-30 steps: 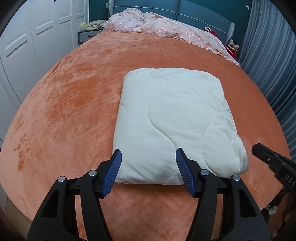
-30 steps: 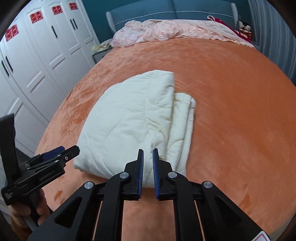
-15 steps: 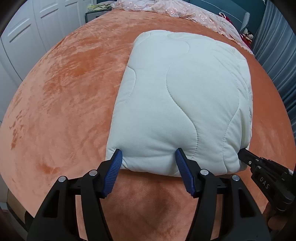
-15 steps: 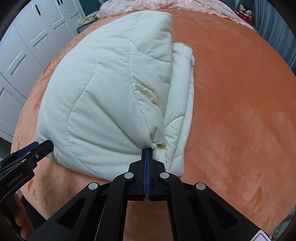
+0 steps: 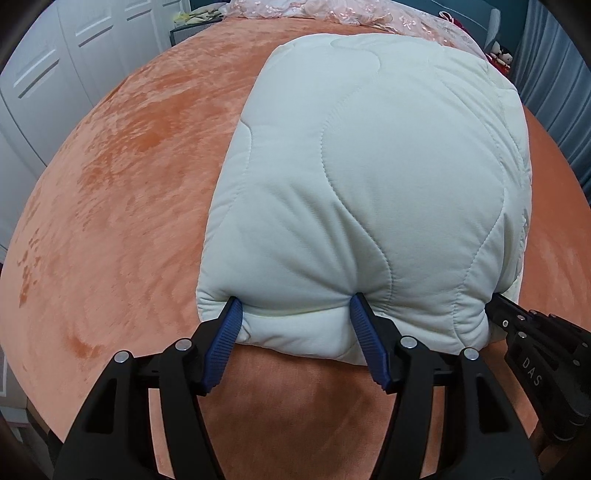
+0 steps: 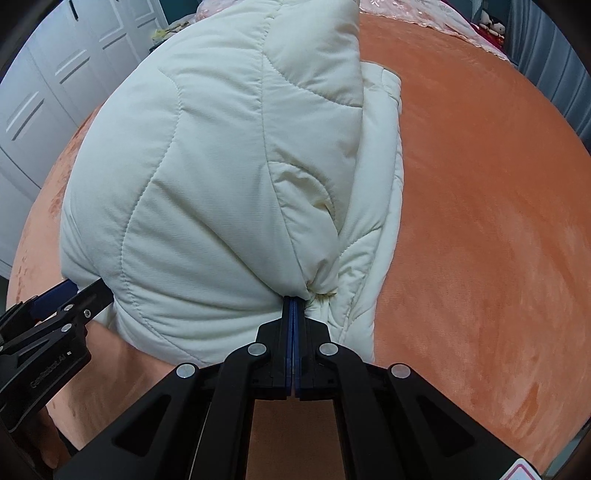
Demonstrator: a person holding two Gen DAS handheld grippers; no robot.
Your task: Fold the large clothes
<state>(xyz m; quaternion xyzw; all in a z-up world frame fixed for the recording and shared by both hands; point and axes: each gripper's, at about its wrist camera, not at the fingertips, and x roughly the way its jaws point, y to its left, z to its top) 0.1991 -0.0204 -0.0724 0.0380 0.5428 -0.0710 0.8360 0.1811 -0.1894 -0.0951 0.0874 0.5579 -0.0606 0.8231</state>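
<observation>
A folded cream quilted comforter (image 5: pixel 369 177) lies on the orange bedspread (image 5: pixel 110 206). My left gripper (image 5: pixel 295 310) is open, and its blue fingertips press into the comforter's near edge, with a fold of it between them. My right gripper (image 6: pixel 292 302) is shut, its tips pinching the near right corner of the comforter (image 6: pixel 221 166), where the fabric bunches. Each gripper shows in the other's view: the right one in the left wrist view (image 5: pixel 532 343), the left one in the right wrist view (image 6: pixel 55 314).
The orange bedspread (image 6: pixel 480 203) stretches wide to the right and left. A pink floral blanket (image 5: pixel 332 11) lies bunched at the headboard. White wardrobe doors (image 5: pixel 55 62) stand on the left, grey-blue curtains (image 5: pixel 561 66) on the right.
Both grippers moved forward to the comforter's near edge. The right gripper closed on its corner. The left fingertips pushed into the edge.
</observation>
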